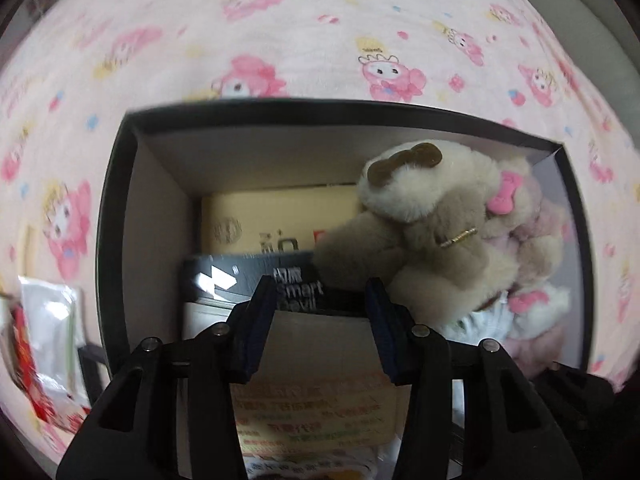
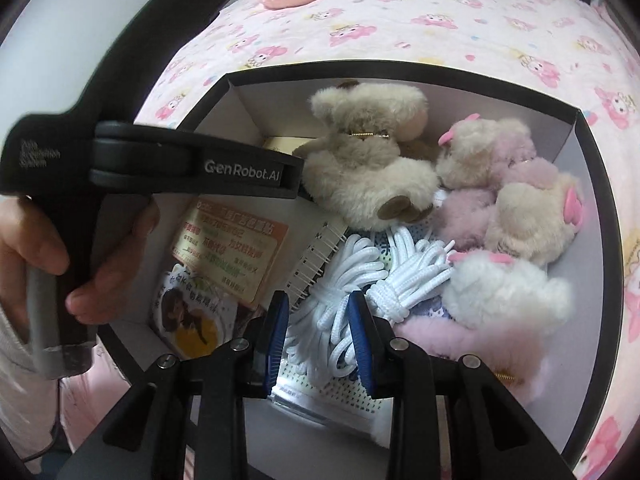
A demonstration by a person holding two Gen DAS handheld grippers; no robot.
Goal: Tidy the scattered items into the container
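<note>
My left gripper point(image 1: 320, 312) is matte black plastic with 2 dark navy ribbed pads and round silver screws on its linkages. My right gripper point(image 2: 319, 334) has brighter blue ribbed pads point(image 2: 277, 336). White "GenRobot.AI" lettering marks the black body, and my left hand point(image 2: 52, 256) wraps a grey handle.

Box point(image 2: 592, 216) open at top, no lid over it. Right half packed: plush bears point(image 2: 504, 216) piled against right wall, white cord bundles point(image 2: 360, 280) in middle. Left tool point(image 2: 192, 168) reaches across box's left side, above printed cards point(image 2: 232, 248). Black carton point(image 1: 248, 276) and beige carton point(image 1: 276, 216) fill far-left floor. Bed point(image 1: 320, 32) beyond box open.
</note>
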